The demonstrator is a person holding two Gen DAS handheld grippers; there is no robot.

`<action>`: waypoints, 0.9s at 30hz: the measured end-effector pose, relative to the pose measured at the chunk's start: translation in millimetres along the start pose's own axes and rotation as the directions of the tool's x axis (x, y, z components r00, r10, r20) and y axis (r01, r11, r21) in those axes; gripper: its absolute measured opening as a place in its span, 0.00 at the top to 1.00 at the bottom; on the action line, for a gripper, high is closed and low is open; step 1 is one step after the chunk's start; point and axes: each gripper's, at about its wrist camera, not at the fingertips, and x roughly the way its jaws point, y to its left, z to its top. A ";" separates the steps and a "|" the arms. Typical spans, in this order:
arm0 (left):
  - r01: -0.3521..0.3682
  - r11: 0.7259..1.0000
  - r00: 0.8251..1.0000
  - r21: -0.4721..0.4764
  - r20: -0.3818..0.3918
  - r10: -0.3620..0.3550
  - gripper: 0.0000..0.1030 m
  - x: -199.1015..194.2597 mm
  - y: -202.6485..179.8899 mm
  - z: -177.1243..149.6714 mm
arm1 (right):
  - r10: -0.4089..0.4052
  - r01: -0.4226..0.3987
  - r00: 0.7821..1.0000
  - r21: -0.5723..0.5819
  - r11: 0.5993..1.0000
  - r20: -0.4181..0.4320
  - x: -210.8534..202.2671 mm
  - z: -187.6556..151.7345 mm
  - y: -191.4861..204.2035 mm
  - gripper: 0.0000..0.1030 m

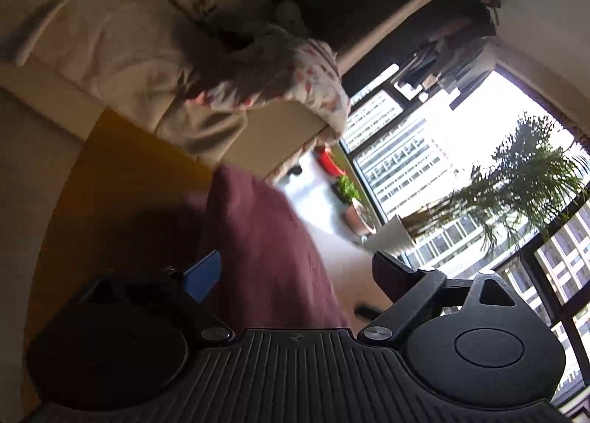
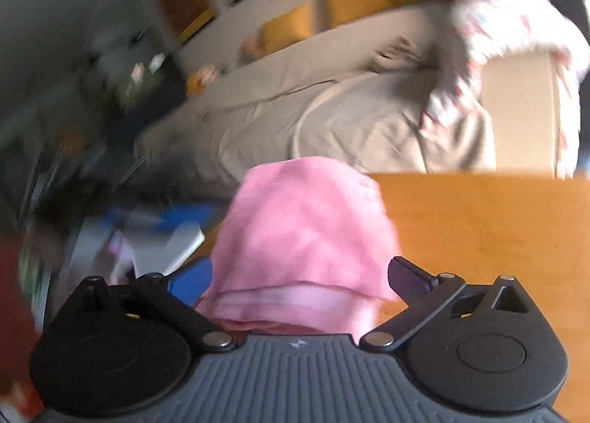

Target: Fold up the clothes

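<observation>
While both hand-held grippers [image 1: 295, 275] [image 2: 298, 275] stand released (pink cloth [image 2: 306, 235] between), bare table [image 2: 490, 231] extends rightward.

Window [image 1: 424, 150] glare backlights the left view; right view motion-blurred, edges warped.

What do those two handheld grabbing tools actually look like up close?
Both tools, left and right, look alike: a ribbed dark grey body with a tiny logo, two round black discs, black hinged arms with silver rivets, one blue finger and one black. No cables or sleeves show.
</observation>
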 end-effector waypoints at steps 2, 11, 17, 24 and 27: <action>-0.017 1.000 0.998 0.014 -0.058 0.018 0.08 9.1 1.2 -22.3 | 0.012 -0.011 1.000 0.120 0.993 -0.006 5.5 -2.5 -24.3 0.15; -0.064 0.995 0.996 0.075 -0.057 0.068 0.13 31.9 -0.6 -26.0 | 0.095 -0.091 0.995 0.127 0.988 -0.026 18.1 -1.0 5.7 0.25; -0.258 0.934 0.966 0.246 0.047 0.254 0.01 9.6 -37.1 -64.0 | -0.110 0.109 0.993 -0.023 0.994 -0.034 -3.5 -14.7 12.7 0.03; -0.475 0.842 0.879 0.256 0.160 0.448 0.00 4.1 -88.3 -127.9 | -0.278 0.290 0.956 -0.136 0.947 0.099 -51.3 -44.4 30.2 0.00; -0.524 0.823 0.850 0.219 0.200 0.488 0.00 3.4 -101.7 -153.8 | -0.361 0.371 0.928 -0.171 0.913 0.088 -57.4 -56.9 31.7 0.00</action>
